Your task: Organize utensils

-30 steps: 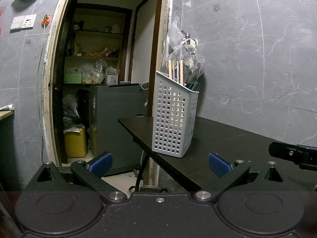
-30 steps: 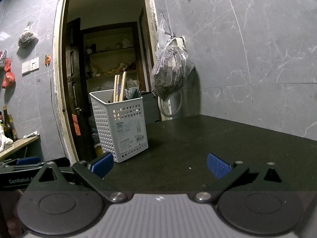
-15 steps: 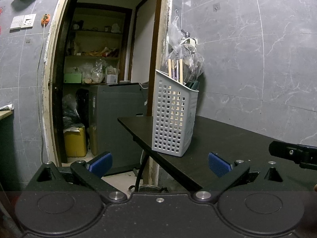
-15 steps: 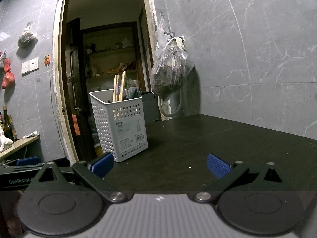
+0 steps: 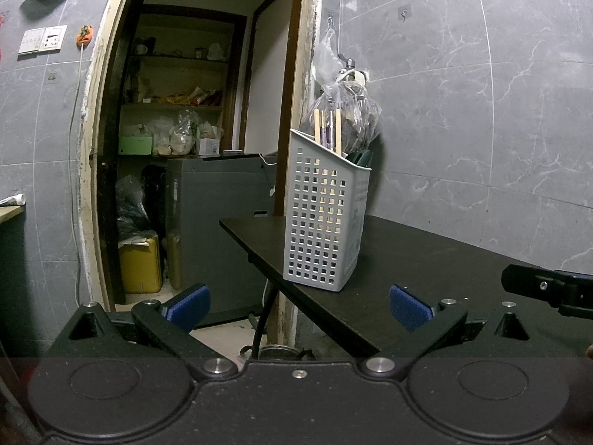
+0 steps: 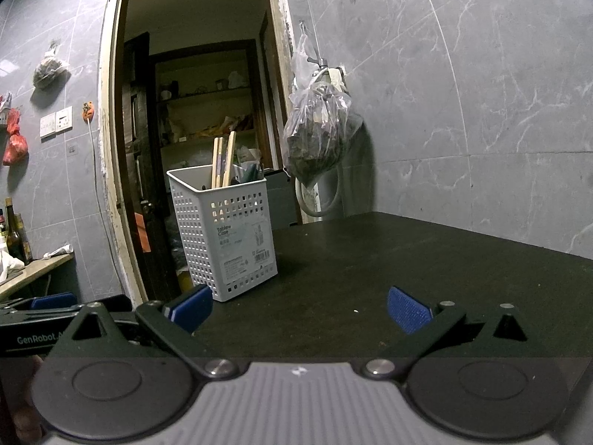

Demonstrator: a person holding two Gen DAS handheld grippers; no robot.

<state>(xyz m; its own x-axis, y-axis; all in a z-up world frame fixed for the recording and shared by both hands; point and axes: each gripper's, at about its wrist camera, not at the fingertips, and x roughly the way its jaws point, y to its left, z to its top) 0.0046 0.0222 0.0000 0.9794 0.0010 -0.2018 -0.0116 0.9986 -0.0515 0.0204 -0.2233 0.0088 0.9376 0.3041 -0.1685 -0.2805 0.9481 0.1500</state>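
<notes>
Nothing has shifted since the earlier frames. Left gripper [image 5: 298,306] and right gripper [image 6: 298,306] both gape wide, empty. At 11 o'clock, the utensil basket [image 6: 226,230] sits near the table [image 6: 407,259] edge; a careless nudge might topple it.

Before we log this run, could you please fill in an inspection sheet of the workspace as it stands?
Surface: black table, bare apart from the basket.
Job's things: white perforated basket upright near the table's left edge, holding wooden chopsticks and dark utensils; no loose utensils seen.
Clutter: nothing seen on the table.
Grippers: left gripper open, empty, off the table's edge; right gripper open, empty, over the table.
Cables: white cord running down the wall left of the doorway.
Surroundings: grey tiled wall, plastic bag hanging from a hook behind the basket, open doorway to a pantry with shelves.
</notes>
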